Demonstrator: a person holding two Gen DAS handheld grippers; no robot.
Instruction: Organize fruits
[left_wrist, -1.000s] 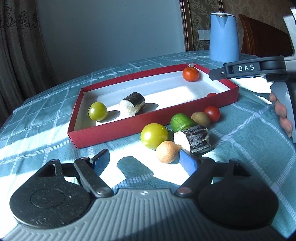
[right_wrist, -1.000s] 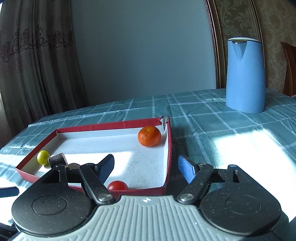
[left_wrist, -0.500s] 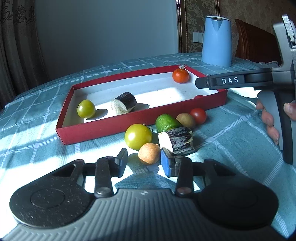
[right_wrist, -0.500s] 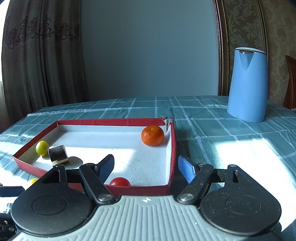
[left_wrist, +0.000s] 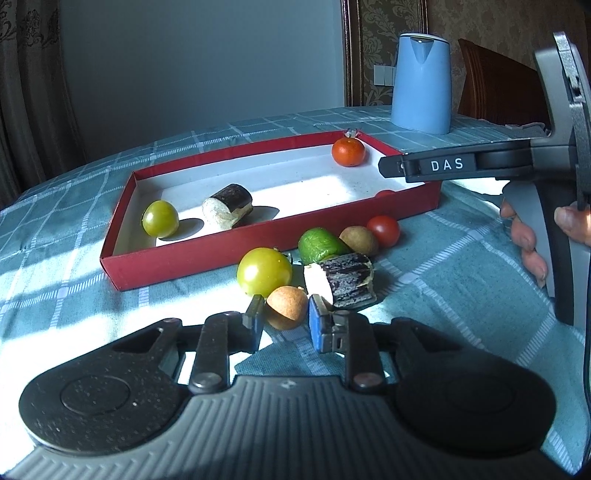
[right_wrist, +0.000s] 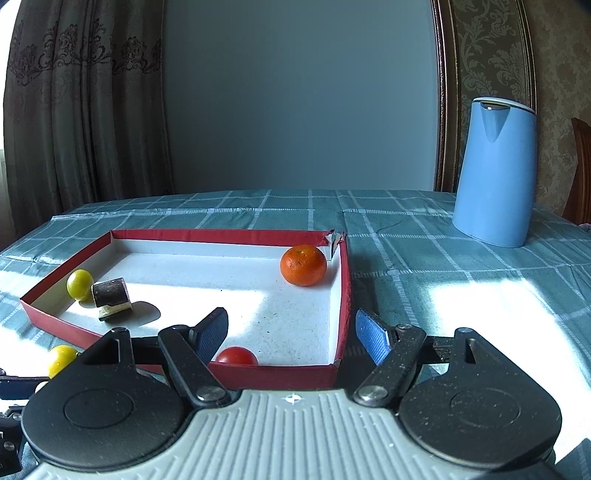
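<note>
A red tray (left_wrist: 192, 262) with a white floor holds a small green tomato (left_wrist: 160, 218), a dark eggplant chunk (left_wrist: 228, 206), an orange tangerine (left_wrist: 348, 152) and a red tomato (right_wrist: 236, 356). In front of it lie a large green-yellow tomato (left_wrist: 264, 272), a green fruit (left_wrist: 317, 244), a brown fruit (left_wrist: 358, 240), a red tomato (left_wrist: 384, 230) and another eggplant chunk (left_wrist: 345, 280). My left gripper (left_wrist: 282, 325) has its pads on both sides of a small tan round fruit (left_wrist: 287, 307). My right gripper (right_wrist: 291, 332) is open and empty over the tray's (right_wrist: 343, 295) near right corner.
A blue kettle (left_wrist: 421, 83) stands at the back right on the checked tablecloth (left_wrist: 443, 266); it also shows in the right wrist view (right_wrist: 495, 173). The right gripper's handle and hand (left_wrist: 535, 229) are at the right. A wooden chair (left_wrist: 491, 92) stands behind.
My left gripper has moved forward and narrowed around the tan fruit. The right gripper has tilted up slightly and stays open.
</note>
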